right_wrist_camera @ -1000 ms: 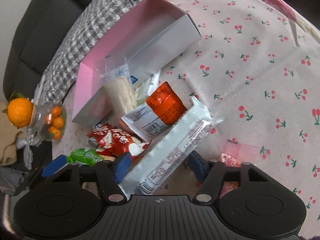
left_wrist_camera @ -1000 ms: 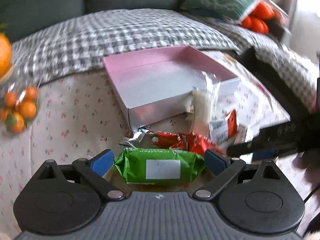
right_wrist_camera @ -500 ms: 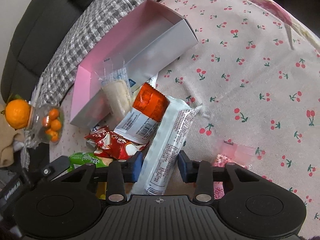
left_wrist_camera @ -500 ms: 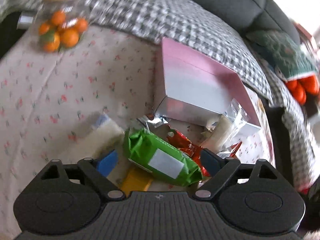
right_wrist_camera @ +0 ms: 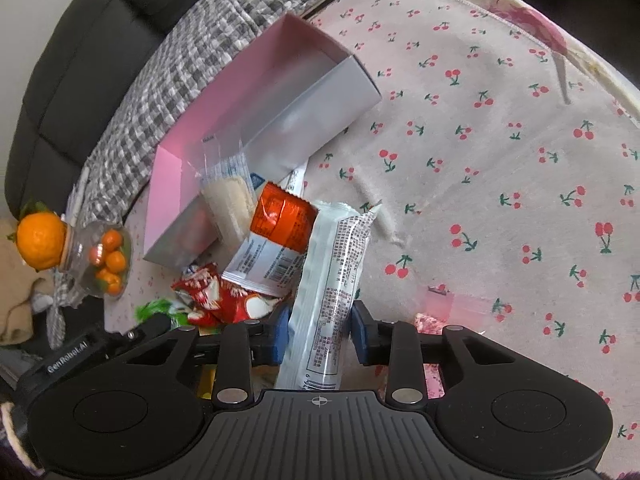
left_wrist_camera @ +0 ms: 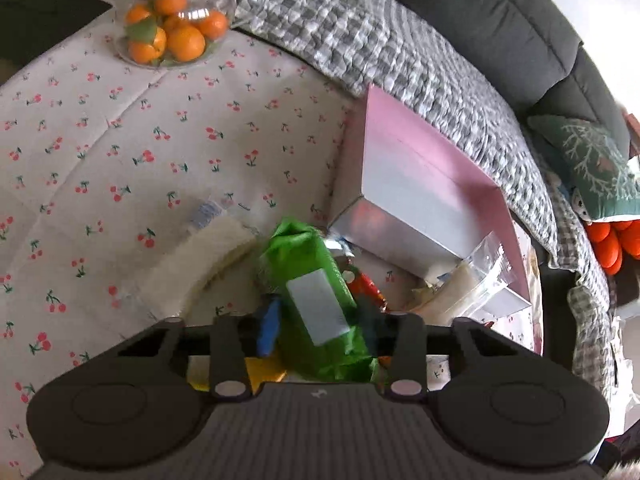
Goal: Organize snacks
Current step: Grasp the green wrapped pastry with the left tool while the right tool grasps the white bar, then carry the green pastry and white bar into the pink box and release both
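**A:** What are the fingers doing?

**B:** The left gripper (left_wrist_camera: pixel 320 326) is clenched on a green snack packet (left_wrist_camera: pixel 316 300); a blue pad (left_wrist_camera: pixel 269 326) presses the packet's left side, while the far pad is hidden behind the wrapper. The right gripper (right_wrist_camera: pixel 320 330) has its blue pads (right_wrist_camera: pixel 281 332) closed against both sides of a long white wrapped bar (right_wrist_camera: pixel 330 292), which runs up and away between them.

**A:** How are the tools posed?

**B:** Both point forward and downward over the cherry-print tablecloth (right_wrist_camera: pixel 500 160). The left gripper's black body shows at the lower left edge of the right wrist view, so the two are close together, left beside right.

**A:** Where are the other snacks?

**B:** Just beyond the white bar lies an orange and white packet (right_wrist_camera: pixel 280 232), with a red packet (right_wrist_camera: pixel 224 292) to its left. A clear-wrapped pale cracker pack (right_wrist_camera: pixel 230 196) leans against the open pink box (right_wrist_camera: pixel 256 108), its top over the rim. In the left wrist view, another pale pack (left_wrist_camera: pixel 200 260) lies on the cloth left of the green packet.

**A:** And further out?

**B:** A glass jar of small oranges (left_wrist_camera: pixel 172 28) stands at the table's far edge, near a grey checked blanket (left_wrist_camera: pixel 400 48).
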A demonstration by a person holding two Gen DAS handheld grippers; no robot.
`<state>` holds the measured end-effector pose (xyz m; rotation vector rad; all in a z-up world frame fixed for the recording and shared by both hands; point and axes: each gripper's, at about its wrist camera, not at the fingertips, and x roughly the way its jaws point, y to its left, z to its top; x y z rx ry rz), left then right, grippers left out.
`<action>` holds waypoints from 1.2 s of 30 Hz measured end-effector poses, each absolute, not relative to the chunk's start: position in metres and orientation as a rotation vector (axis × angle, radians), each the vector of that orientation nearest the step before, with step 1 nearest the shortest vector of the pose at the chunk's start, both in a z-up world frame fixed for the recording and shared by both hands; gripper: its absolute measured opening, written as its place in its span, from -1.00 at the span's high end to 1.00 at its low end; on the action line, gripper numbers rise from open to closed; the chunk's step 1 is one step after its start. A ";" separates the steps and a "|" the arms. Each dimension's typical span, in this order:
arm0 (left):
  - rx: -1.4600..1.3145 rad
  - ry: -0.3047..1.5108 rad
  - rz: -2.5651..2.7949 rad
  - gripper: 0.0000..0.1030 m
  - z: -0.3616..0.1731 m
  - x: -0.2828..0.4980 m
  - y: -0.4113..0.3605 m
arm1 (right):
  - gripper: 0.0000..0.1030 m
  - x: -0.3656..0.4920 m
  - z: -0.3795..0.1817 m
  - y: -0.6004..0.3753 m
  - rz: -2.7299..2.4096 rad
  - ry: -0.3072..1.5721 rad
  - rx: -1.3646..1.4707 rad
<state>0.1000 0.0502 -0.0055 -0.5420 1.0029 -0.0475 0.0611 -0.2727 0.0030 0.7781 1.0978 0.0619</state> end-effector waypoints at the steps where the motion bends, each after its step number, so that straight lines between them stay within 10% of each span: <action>1: -0.543 0.998 -0.054 0.54 -0.005 0.100 0.051 | 0.39 0.060 0.004 -0.274 0.064 1.092 0.783; 9: -0.495 0.990 -0.101 0.89 0.003 0.094 0.053 | 0.40 0.053 0.014 -0.281 0.077 1.047 0.817; 15: -0.471 0.991 -0.080 -0.15 0.004 0.094 0.045 | 0.40 0.052 0.013 -0.280 0.069 1.046 0.826; 36: -0.485 0.938 -0.028 0.27 0.016 0.080 0.051 | 0.40 0.046 0.037 -0.296 0.057 0.948 0.874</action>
